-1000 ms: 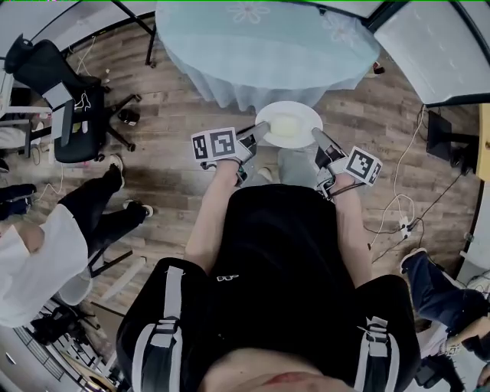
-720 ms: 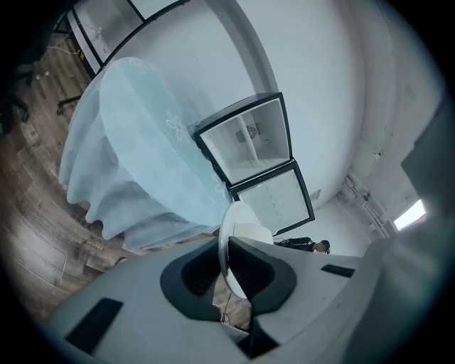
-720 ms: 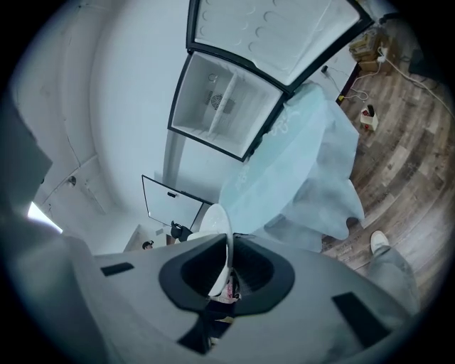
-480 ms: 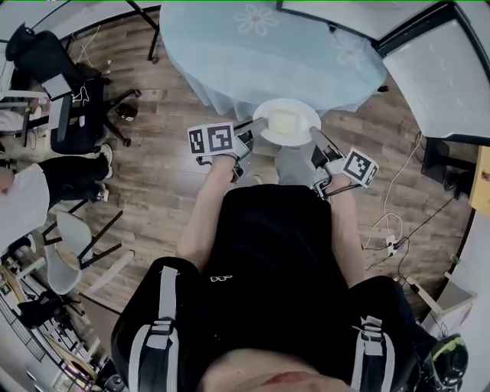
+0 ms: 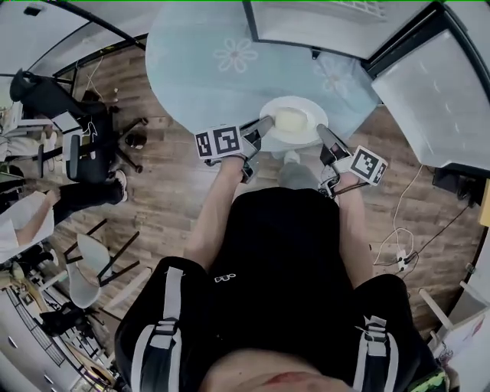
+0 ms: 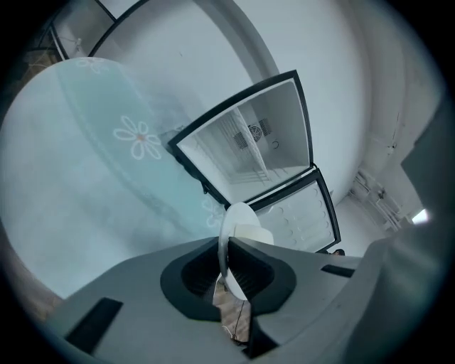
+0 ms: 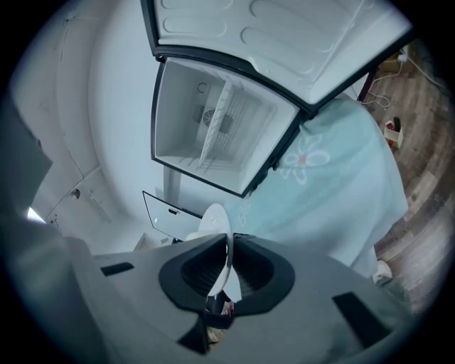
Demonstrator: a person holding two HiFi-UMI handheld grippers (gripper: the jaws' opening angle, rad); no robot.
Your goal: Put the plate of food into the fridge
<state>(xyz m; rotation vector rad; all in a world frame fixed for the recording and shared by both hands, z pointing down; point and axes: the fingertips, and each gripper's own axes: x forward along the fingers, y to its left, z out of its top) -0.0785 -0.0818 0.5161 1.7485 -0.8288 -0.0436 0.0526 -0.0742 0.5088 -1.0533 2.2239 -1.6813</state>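
The white plate (image 5: 315,116) with pale food (image 5: 287,120) is up in the air in the upper middle of the head view, over the edge of the blue tabletop (image 5: 199,69). The left tongs (image 5: 262,126) pinch its left rim and the right tongs (image 5: 325,138) pinch its right rim, both squeezed tight. I think two grips keep it flat, so the food does not slide. The open fridge (image 5: 321,23) is at the top of the frame.
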